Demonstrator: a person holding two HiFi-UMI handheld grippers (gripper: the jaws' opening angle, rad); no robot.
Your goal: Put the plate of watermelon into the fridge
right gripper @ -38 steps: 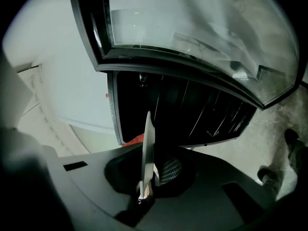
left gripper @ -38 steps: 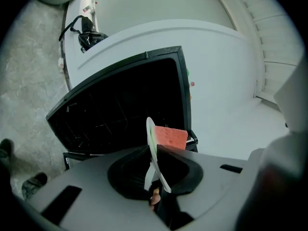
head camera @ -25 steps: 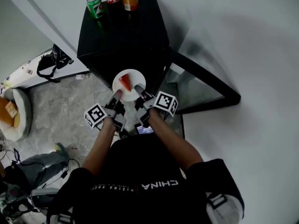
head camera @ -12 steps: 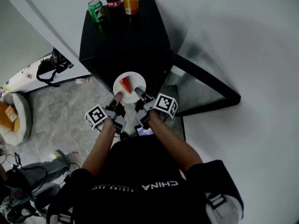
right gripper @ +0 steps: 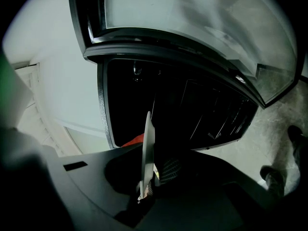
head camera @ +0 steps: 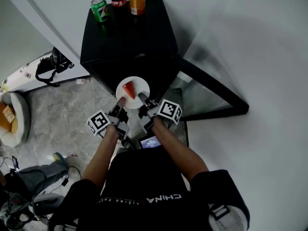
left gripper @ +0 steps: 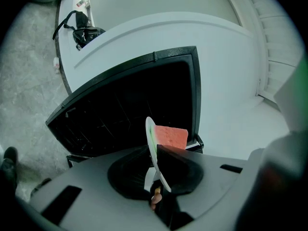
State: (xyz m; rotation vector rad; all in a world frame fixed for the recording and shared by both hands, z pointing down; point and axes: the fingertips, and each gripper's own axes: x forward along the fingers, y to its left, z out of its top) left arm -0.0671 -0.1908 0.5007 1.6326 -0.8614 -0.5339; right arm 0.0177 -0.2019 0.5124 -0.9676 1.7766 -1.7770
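Plate point(head camera: 140, 86) of watermelon point(head camera: 128, 90) held at open fridge point(head camera: 126, 37)
Left claw point(head camera: 120, 101) and right claw point(head camera: 143, 98) each clamp the plate's near rim, before the fridge's dark interior

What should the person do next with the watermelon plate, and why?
Probably ease the plate straight forward into the fridge, keeping it level. The left gripper and the right gripper each have their jaws clamped on its rim, the watermelon lies loose on top, and the door stands open with the dark inside right ahead.
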